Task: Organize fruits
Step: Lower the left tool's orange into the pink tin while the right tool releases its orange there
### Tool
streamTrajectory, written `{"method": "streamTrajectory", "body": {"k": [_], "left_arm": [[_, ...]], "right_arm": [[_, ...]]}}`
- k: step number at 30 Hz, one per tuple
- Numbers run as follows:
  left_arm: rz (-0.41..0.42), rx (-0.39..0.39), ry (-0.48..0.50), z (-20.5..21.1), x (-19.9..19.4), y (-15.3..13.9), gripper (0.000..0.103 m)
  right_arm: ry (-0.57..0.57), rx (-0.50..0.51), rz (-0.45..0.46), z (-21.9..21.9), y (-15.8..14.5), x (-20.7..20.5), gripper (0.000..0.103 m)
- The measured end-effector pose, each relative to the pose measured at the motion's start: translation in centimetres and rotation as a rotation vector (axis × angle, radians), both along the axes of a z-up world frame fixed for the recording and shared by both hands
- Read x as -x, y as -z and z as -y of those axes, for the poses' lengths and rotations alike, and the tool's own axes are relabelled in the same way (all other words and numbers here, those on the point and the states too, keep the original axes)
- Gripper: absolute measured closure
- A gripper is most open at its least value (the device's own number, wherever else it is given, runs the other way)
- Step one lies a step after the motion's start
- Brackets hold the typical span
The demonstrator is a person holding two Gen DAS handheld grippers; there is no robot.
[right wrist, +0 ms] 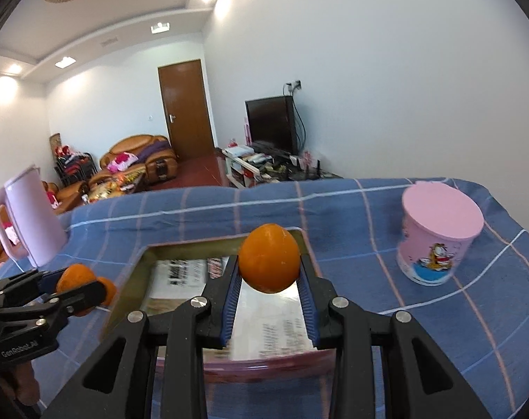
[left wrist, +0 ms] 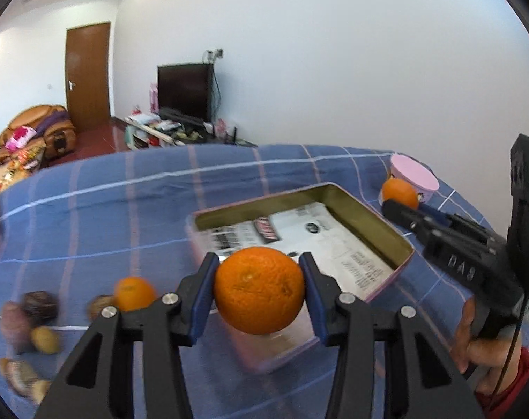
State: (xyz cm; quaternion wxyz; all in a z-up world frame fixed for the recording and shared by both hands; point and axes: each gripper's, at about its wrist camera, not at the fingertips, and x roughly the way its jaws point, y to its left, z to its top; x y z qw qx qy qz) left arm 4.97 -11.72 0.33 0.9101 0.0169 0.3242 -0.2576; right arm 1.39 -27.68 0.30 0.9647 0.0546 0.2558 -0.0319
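Note:
My left gripper (left wrist: 259, 272) is shut on an orange (left wrist: 259, 289) and holds it above the near corner of a pink open tin box (left wrist: 397, 237) lined with printed paper. My right gripper (right wrist: 268, 272) is shut on a second orange (right wrist: 268, 257) above the same tin (right wrist: 132, 279). The right gripper with its orange (left wrist: 399, 192) shows at the right of the left wrist view. The left gripper with its orange (right wrist: 76, 279) shows at the left of the right wrist view. Another orange (left wrist: 133, 293) lies on the blue checked cloth (left wrist: 90, 216).
Several brownish and dark fruits (left wrist: 37, 321) lie blurred on the cloth at the left. A pink cartoon cup with lid (right wrist: 439, 237) stands to the right of the tin. A pink jug (right wrist: 30, 216) stands at the left edge. Sofa, door and TV are behind.

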Motion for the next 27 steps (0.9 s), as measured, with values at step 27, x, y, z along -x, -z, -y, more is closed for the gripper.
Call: {"method": "streamTrajectory", "body": {"k": [27], "left_arm": [[0.004, -0.071, -0.072, 3.7, -0.9, 2.2, 0.04]], "right_arm": [[-0.042, -0.027, -0.156, -0.2, 2.5, -2.4, 0.068]]}}
